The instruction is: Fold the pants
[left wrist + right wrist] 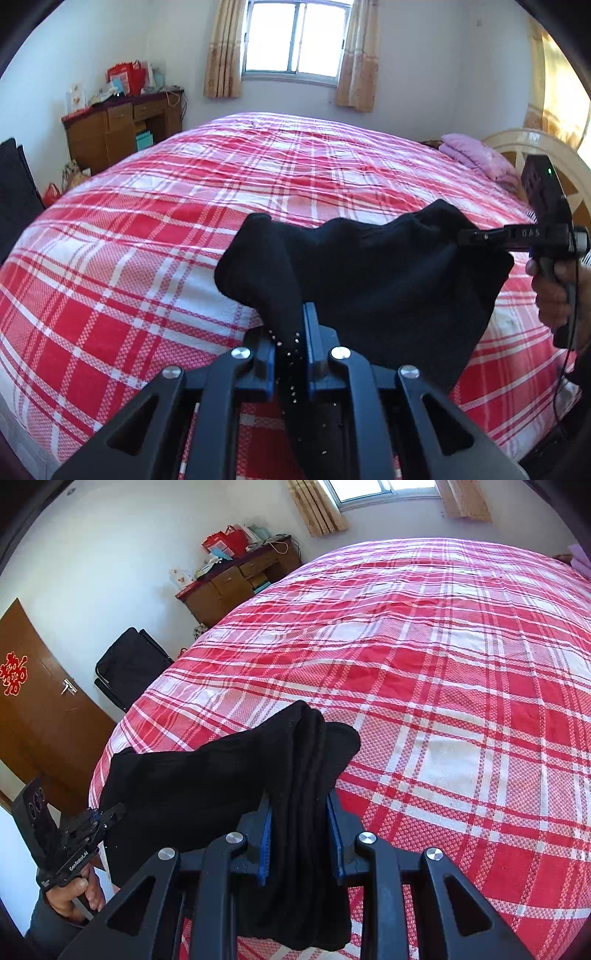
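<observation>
Pants (388, 280) of black knit hung in the air above the near edge of the bed (184, 221), stretched between the two tools and, as far as either view showed, clear of the red plaid cover. The left tool (290, 343) was clamped on one bunched end, the cloth pinched between its blue pads and trailing down past them; a few small bright studs showed on that part. The right tool (299, 834) was closed on the other end, where several layers lay stacked between its pads, thick enough to keep the jaws somewhat apart. That stack suggested at least one fold was already made, though how many could not be told. Between the grips the fabric sagged in a loose pouch. What seemed left was to lay the bundle flat on the bed, perhaps double it once more, and release both grips. A pink folded cloth (476, 155) lay at the bed's far right corner by the headboard, well apart from the work.
</observation>
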The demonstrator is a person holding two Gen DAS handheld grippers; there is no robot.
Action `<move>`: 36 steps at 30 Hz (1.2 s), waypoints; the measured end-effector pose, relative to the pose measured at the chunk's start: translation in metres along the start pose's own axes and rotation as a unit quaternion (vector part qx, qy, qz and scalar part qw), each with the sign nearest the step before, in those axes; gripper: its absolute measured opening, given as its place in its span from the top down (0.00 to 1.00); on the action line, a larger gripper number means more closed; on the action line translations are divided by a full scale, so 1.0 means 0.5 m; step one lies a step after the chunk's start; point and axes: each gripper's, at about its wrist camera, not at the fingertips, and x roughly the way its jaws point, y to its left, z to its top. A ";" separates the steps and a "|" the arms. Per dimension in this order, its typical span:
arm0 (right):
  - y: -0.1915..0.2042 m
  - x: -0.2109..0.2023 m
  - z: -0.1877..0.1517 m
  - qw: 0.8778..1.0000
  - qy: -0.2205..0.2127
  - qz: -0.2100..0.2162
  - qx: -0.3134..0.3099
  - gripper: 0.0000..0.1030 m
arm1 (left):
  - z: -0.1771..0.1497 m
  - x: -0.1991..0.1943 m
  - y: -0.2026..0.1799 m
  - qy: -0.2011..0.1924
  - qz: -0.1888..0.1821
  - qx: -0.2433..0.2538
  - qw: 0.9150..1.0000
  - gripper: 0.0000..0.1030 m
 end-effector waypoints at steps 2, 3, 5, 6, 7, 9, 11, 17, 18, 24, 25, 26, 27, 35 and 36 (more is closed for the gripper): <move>-0.002 0.003 0.000 1.000 0.001 -0.003 0.003 0.74 | -0.002 0.000 0.001 -0.001 0.004 0.003 1.000 0.83; -0.003 0.006 0.001 1.000 0.001 -0.003 0.005 0.74 | -0.001 0.003 0.003 -0.001 0.004 0.003 1.000 0.81; -0.009 0.008 -0.001 1.000 0.002 -0.004 0.011 0.74 | -0.003 0.005 0.005 -0.001 0.008 0.004 1.000 0.75; -0.012 0.006 -0.002 1.000 0.003 -0.002 0.016 0.74 | -0.004 0.006 0.006 -0.001 0.012 0.003 1.000 0.70; -0.018 0.007 -0.002 1.000 0.003 -0.001 0.022 0.74 | -0.005 0.009 0.007 0.001 0.016 0.002 1.000 0.66; -0.026 0.010 -0.003 1.000 0.005 0.001 0.030 0.72 | -0.010 0.014 0.007 0.006 0.025 0.003 1.000 0.52; -0.037 0.017 -0.005 0.999 0.009 -0.003 0.040 0.68 | -0.016 0.020 0.007 0.010 0.044 0.005 0.999 0.34; -0.042 -0.013 -0.013 0.998 -0.004 -0.053 0.024 0.43 | -0.027 0.020 0.021 0.021 0.074 -0.008 0.997 0.16; -0.048 -0.035 -0.016 0.998 -0.014 -0.060 0.027 0.43 | -0.026 0.014 0.021 0.021 0.080 -0.008 0.997 0.15; -0.073 -0.182 -0.044 0.988 -0.070 -0.136 0.012 0.42 | 0.000 -0.050 0.010 -0.020 0.112 -0.010 0.993 0.14; -0.076 -0.210 -0.053 0.987 -0.078 -0.141 0.012 0.40 | 0.005 -0.062 0.006 -0.028 0.110 -0.010 0.993 0.14; -0.080 -0.234 -0.060 0.986 -0.085 -0.143 0.014 0.38 | 0.010 -0.073 -0.002 -0.036 0.110 -0.009 0.993 0.12; -0.083 -0.261 -0.070 0.985 -0.093 -0.145 0.019 0.38 | 0.017 -0.091 -0.014 -0.048 0.106 -0.006 0.993 0.10; -0.050 -0.367 -0.116 0.983 -0.126 -0.132 0.024 0.36 | 0.060 -0.180 -0.104 -0.091 0.064 0.013 0.994 0.05; -0.036 -0.375 -0.117 0.983 -0.129 -0.130 0.014 0.36 | 0.065 -0.191 -0.113 -0.094 0.057 0.009 0.994 0.04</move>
